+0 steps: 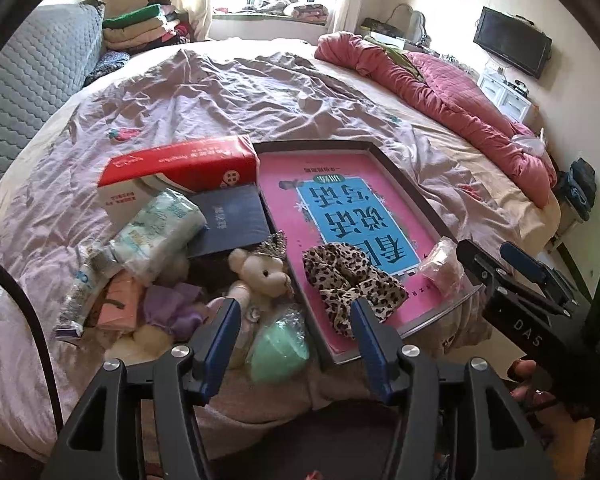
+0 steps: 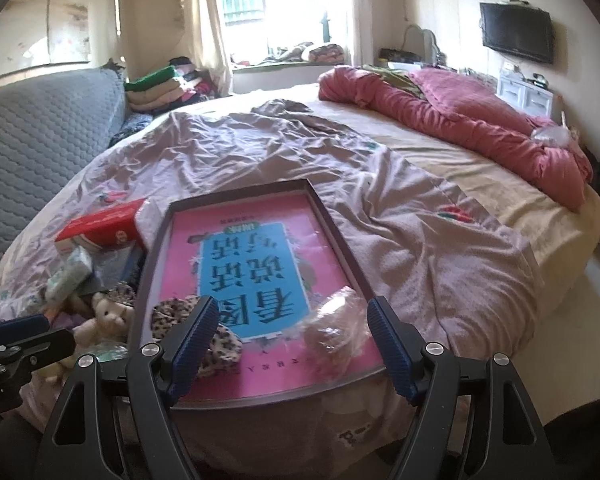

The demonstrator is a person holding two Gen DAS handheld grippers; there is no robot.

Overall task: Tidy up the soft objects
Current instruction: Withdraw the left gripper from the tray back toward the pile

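A grey-rimmed tray (image 1: 404,176) (image 2: 332,224) with a pink and blue liner lies on the bed. In it lie a leopard-print scrunchie (image 1: 352,284) (image 2: 219,344) and a pink item in clear plastic (image 1: 442,266) (image 2: 336,328). Left of the tray is a pile: a small teddy bear (image 1: 259,274) (image 2: 109,316), a mint green soft item (image 1: 277,346), a purple cloth (image 1: 175,304), a tissue pack (image 1: 159,232) and a pink packet (image 1: 117,304). My left gripper (image 1: 295,340) is open and empty over the green item. My right gripper (image 2: 291,340) is open and empty over the tray's near end.
A red and white box (image 1: 179,164) (image 2: 103,226) and a dark blue book (image 1: 233,218) lie behind the pile. A rolled pink quilt (image 1: 440,88) (image 2: 460,120) lies along the far right of the bed. A grey padded headboard (image 1: 31,80) is at left.
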